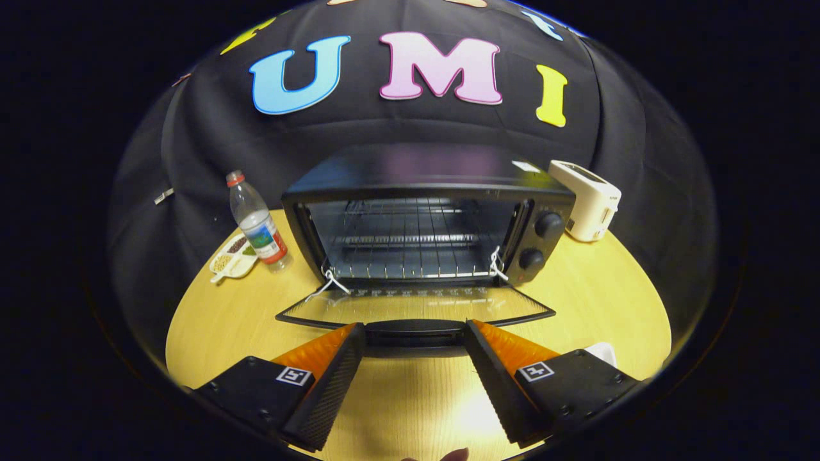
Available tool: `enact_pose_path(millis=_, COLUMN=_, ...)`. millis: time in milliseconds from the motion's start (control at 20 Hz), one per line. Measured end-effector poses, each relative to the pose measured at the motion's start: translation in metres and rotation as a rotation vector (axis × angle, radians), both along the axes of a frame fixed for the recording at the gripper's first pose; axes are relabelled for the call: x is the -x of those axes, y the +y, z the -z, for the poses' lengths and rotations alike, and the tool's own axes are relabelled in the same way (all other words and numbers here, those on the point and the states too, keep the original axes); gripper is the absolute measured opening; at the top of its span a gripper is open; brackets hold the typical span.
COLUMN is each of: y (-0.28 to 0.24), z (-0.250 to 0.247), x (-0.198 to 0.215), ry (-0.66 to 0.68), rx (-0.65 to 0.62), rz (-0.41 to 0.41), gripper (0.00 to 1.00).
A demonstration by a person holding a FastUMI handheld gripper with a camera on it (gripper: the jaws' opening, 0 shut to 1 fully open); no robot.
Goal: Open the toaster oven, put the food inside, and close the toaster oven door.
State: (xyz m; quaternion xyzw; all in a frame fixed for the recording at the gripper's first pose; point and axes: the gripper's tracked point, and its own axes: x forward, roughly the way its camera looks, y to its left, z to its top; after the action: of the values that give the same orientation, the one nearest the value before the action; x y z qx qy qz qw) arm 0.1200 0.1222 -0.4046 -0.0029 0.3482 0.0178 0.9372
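Hand-held gripper [415, 334] level, fingers spread wide, flanking handle [415, 333] of lowered toaster oven door [415, 307], gripping nothing.

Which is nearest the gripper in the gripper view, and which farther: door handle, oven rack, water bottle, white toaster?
1. Door handle, between the open gripper fingertips.
2. Oven rack, straight ahead inside the oven.
3. Water bottle and white toaster, flanking the oven: too close to rank.

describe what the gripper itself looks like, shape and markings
The gripper has two long wedge-shaped fingers that taper toward their tips, with finely ribbed, textured inner faces. Each finger grows out of a blocky housing with small screws, and each housing carries a square white tag printed with a black pattern. No cables show.
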Motion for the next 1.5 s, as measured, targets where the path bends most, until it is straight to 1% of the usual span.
enact_pose_path(millis=150, y=-0.001, z=0.025, x=0.022, ry=0.090, rx=0.011, rz=-0.010, gripper=1.00)
enact_pose_path(millis=250, y=0.001, z=0.029, x=0.031, ry=0.113, rx=-0.008, rz=-0.015, gripper=1.00)
enact_pose_path(millis=450, y=-0.003, z=0.016, x=0.043, ry=0.113, rx=-0.041, rz=-0.018, gripper=1.00)
enact_pose_path(millis=650, y=-0.026, z=0.000, x=0.067, ry=0.189, rx=-0.050, rz=-0.038, gripper=1.00)
enact_pose_path(millis=750, y=-0.046, z=-0.009, x=0.083, ry=0.242, rx=-0.054, rz=-0.063, gripper=1.00)
enact_pose_path(millis=900, y=-0.074, z=-0.024, x=0.101, ry=0.326, rx=-0.104, rz=-0.106, gripper=1.00)
enact_pose_path(millis=1050, y=-0.113, z=-0.034, x=0.115, ry=0.415, rx=-0.158, rz=-0.120, gripper=1.00)
enact_pose_path(millis=1150, y=-0.144, z=-0.038, x=0.118, ry=0.446, rx=-0.172, rz=-0.116, gripper=1.00)
enact_pose_path(millis=1300, y=-0.192, z=-0.029, x=0.121, ry=0.517, rx=-0.185, rz=-0.085, gripper=0.99)
enact_pose_path(millis=1500, y=-0.256, z=0.005, x=0.121, ry=0.617, rx=-0.111, rz=-0.052, gripper=0.99)
